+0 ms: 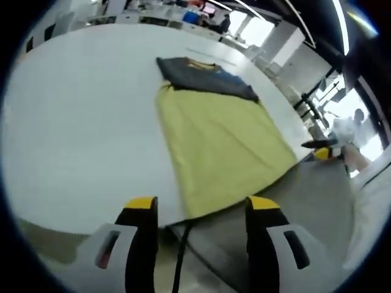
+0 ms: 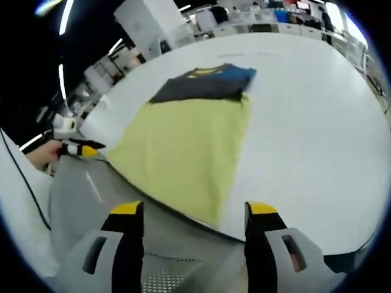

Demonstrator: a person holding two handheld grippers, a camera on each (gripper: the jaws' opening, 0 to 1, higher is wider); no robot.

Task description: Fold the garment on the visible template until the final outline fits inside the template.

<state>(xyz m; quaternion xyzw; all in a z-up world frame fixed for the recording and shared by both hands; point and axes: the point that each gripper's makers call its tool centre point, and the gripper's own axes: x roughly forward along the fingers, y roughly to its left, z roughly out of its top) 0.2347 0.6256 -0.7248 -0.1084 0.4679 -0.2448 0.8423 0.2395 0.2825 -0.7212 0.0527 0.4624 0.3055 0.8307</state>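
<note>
A dark grey folded garment (image 1: 204, 77) with a blue part and a small yellow printed patch lies at the far end of a yellow-green rectangular cloth template (image 1: 223, 143), resting on it and partly overhanging its far edge. In the right gripper view the same garment (image 2: 204, 82) shows its blue part to the right and a yellow print near the middle; any print or writing on it is too small and blurred to read. The template (image 2: 183, 149) is spread flat on a large white counter (image 1: 79, 122), with its near edge at the counter's near rim.

The left hand-held gripper (image 1: 198, 210) hangs just short of that near edge, its two black, yellow-tipped jaws standing wide apart with nothing between them. The right hand-held gripper (image 2: 194, 217) is likewise held wide open and empty, off the near rim of the counter (image 2: 317, 146), close to the template's near corner. Each gripper's yellow tip also shows at the side of the other's view, held in a hand.

Below the counter's rim is a grey floor (image 1: 317, 201). Far behind the counter are blurred desks and bright ceiling strip lights (image 2: 64, 21).
</note>
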